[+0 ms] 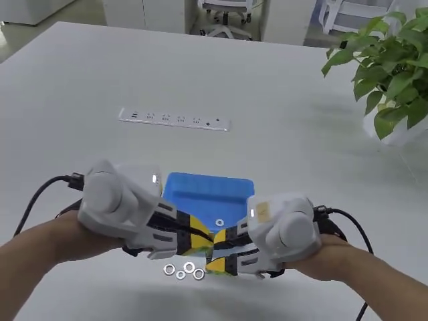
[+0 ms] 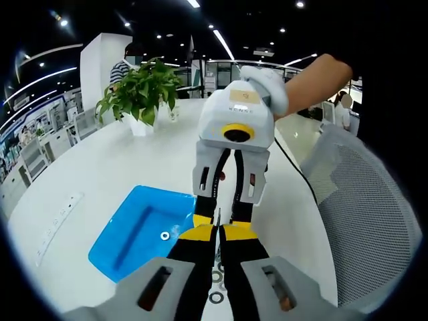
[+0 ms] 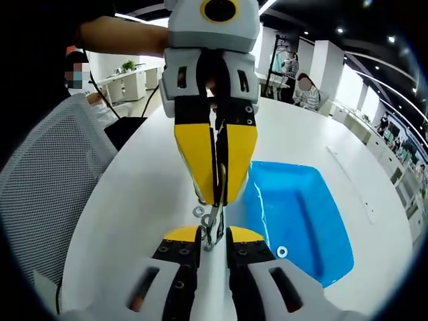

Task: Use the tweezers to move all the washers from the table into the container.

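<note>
At six o'clock of the container (image 1: 200, 190), my left gripper (image 2: 219, 234) and right gripper (image 3: 214, 239) both clamp the tweezers (image 2: 219, 217), steadying them over the washers (image 1: 184, 271).

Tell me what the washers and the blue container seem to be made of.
Washers: probably metal, silvery with bright glints on thin flat rings. Blue container: likely plastic, uniform colour, glossy sheen, rounded moulded corners.
</note>
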`<action>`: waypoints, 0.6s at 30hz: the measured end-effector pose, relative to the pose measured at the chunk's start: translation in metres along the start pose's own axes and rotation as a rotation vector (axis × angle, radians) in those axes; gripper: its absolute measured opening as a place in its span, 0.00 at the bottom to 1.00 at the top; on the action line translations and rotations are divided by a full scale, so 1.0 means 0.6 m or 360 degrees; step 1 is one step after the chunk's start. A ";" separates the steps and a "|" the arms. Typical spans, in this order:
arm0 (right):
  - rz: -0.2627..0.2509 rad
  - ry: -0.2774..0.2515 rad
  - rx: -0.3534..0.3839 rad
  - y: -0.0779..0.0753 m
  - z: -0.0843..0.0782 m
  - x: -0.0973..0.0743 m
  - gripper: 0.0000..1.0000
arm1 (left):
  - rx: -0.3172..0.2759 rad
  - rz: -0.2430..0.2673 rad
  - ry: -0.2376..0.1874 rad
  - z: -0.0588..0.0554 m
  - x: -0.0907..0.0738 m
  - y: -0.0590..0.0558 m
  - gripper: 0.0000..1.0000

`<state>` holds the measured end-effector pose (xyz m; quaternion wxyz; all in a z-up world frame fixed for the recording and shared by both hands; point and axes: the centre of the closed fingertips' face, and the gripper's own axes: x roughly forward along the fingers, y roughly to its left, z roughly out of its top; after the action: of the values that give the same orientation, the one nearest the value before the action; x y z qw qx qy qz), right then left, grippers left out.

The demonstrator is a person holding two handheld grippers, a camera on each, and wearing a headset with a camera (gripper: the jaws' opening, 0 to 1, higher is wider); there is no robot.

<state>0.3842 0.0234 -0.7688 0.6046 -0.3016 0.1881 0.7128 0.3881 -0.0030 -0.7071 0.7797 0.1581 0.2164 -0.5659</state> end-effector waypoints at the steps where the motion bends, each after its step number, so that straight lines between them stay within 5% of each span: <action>1: 0.0000 0.0006 -0.0009 -0.001 0.000 0.001 0.15 | -0.0001 0.0000 0.0001 0.000 0.000 0.000 0.06; 18: 0.0012 0.0064 -0.0035 0.000 -0.005 0.001 0.09 | 0.0003 0.0004 0.0012 -0.002 0.004 0.005 0.06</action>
<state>0.3849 0.0220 -0.7714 0.5946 -0.3219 0.1936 0.7109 0.3914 -0.0034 -0.7091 0.7795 0.1612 0.2188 -0.5644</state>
